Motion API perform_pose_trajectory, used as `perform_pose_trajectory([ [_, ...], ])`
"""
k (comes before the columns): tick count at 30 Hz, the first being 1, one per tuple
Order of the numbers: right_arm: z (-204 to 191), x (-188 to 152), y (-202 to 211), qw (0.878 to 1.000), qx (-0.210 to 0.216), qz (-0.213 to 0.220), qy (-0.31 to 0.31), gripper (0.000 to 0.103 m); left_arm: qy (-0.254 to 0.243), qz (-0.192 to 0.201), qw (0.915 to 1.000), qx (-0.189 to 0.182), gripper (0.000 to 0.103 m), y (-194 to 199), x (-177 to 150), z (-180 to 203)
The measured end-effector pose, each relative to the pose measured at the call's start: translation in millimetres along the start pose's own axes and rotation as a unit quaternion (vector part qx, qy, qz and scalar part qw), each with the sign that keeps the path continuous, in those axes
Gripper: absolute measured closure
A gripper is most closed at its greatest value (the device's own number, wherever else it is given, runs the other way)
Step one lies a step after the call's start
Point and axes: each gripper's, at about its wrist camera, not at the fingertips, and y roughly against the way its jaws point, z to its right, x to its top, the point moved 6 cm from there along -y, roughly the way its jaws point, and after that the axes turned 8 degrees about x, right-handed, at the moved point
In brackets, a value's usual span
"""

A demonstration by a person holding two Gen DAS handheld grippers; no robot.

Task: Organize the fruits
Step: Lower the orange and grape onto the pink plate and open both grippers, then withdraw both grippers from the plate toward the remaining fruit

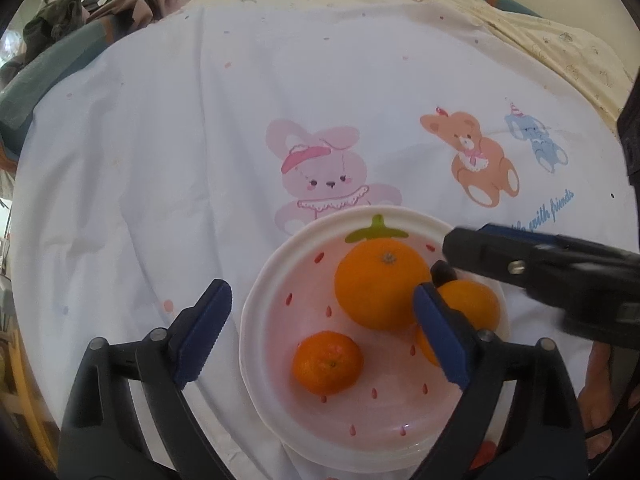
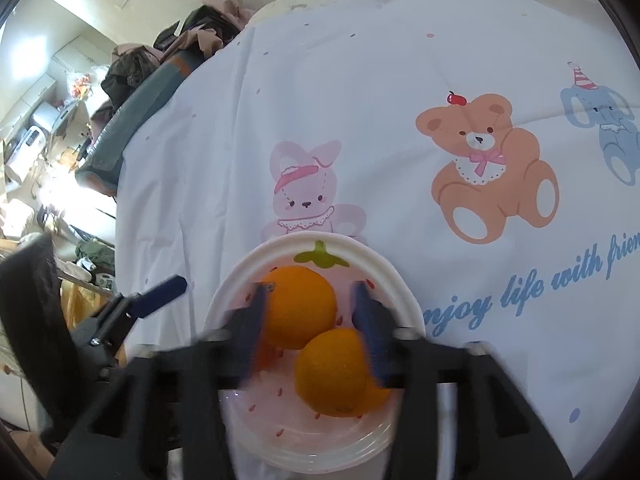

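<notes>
Already three oranges [image 1: 382, 284] sit in the plate [image 1: 256, 304]; left tongs [image 1: 320, 332] gape empty, right tongs [image 2: 308, 332] open astride them, nearly finished.

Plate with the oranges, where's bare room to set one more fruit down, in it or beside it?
In the plate, the near-left floor in front of the small orange is bare. The far-right side is crowded: the big orange, another orange and the right gripper. On the sheet, the wide stretch left of the rabbit print is free.
</notes>
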Motion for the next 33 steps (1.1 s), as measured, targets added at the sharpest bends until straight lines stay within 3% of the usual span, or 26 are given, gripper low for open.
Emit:
perform_pose_trajectory([
  [1,-0.3,0.8,2.1,1.0,0.002,0.005,-0.003,0.03,0.002,-0.003,1.0,-0.001,0.013,-0.7,-1.2,-0.5],
  [11,-10.1,3.2,12.4,1.0,0.002,0.011,-0.001,0.03,0.014,-0.002,0.9999,-0.003,0.013,8.8,-5.9,-5.1],
  [19,-31.9,-9.3,56.9,0.999,-0.015,0.019,0.025,0.03,0.051,0.023,0.9984,-0.008,0.013,53.5,-13.6,-23.2],
  [28,-59.4,-54.3,94.9,0.998,-0.02,0.018,0.064,0.03,0.081,0.045,0.9956,-0.011,0.013,105.5,-39.3,-42.9],
  [33,-56.0,-80.8,104.6,0.998,-0.028,0.015,0.045,0.03,0.081,0.044,0.9957,-0.008,0.013,126.4,-64.0,-47.3],
])
